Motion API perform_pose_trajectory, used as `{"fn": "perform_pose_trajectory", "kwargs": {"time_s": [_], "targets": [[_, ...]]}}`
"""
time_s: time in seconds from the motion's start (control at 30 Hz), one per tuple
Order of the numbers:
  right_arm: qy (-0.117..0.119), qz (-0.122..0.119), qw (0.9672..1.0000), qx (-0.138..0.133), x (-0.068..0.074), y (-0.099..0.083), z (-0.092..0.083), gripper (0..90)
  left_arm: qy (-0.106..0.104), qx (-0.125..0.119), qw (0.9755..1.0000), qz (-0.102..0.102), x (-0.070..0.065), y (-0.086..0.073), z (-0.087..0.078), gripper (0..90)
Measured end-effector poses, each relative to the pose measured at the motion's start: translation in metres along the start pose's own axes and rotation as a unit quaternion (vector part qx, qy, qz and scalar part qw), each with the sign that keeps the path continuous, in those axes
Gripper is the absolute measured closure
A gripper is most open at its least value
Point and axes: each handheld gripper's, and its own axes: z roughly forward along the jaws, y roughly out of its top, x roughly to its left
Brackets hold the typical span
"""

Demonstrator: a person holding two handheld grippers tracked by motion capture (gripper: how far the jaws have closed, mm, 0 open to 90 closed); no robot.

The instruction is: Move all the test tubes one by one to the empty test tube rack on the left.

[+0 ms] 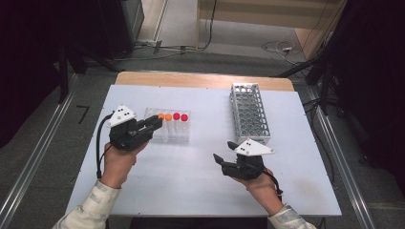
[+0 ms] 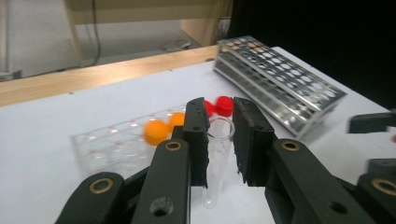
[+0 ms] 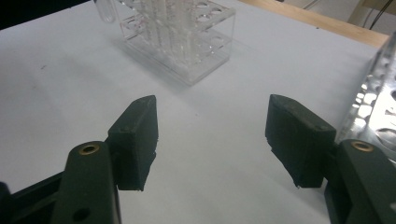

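My left gripper [image 1: 156,122] is shut on a clear, uncapped test tube [image 2: 218,156], which stands upright between the jaws just in front of the clear plastic rack [image 1: 184,134]. The tube's rounded bottom [image 3: 105,10] hangs beside that rack [image 3: 187,42]. In the rack stand two orange-capped tubes [image 1: 165,116] and two red-capped tubes [image 1: 180,116]. My right gripper [image 1: 224,151] is open and holds nothing, low over the white table [image 1: 181,186] in front of the metal rack [image 1: 249,114].
The metal test-tube rack [image 2: 280,79] lies lengthwise at the right of the table, with several vacant holes. A wooden strip [image 1: 200,79] runs along the far edge. Cables lie on the floor beyond it.
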Motion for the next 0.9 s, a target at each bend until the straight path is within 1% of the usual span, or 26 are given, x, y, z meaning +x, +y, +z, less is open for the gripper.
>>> {"fn": "perform_pose_trajectory", "kwargs": {"time_s": [0.13,0.2,0.23,0.5,0.77,0.9], "targets": [[-0.010,0.008,0.9999,-0.002,-0.008,-0.004,-0.010,33.1,0.019,-0.002,0.9998,-0.005,0.012,0.004,-0.005,76.2],[-0.014,0.012,0.9998,-0.003,-0.012,-0.006,-0.013,33.1,0.031,-0.003,0.9995,-0.007,0.018,0.006,-0.006,76.2],[-0.016,0.013,0.9998,-0.004,-0.014,-0.007,-0.015,33.1,0.040,-0.002,0.9992,-0.004,0.020,0.006,-0.006,76.2],[-0.027,0.024,0.9993,-0.004,-0.024,-0.013,-0.021,33.1,0.064,-0.004,0.9979,-0.014,0.036,0.011,0.000,76.2],[-0.033,0.029,0.9990,-0.003,-0.027,-0.015,-0.024,33.1,0.083,-0.004,0.9964,-0.019,0.045,0.011,0.008,76.2],[-0.033,0.031,0.9990,-0.005,-0.028,-0.015,-0.024,33.1,0.091,-0.005,0.9957,-0.014,0.045,0.012,0.012,76.2]]}}
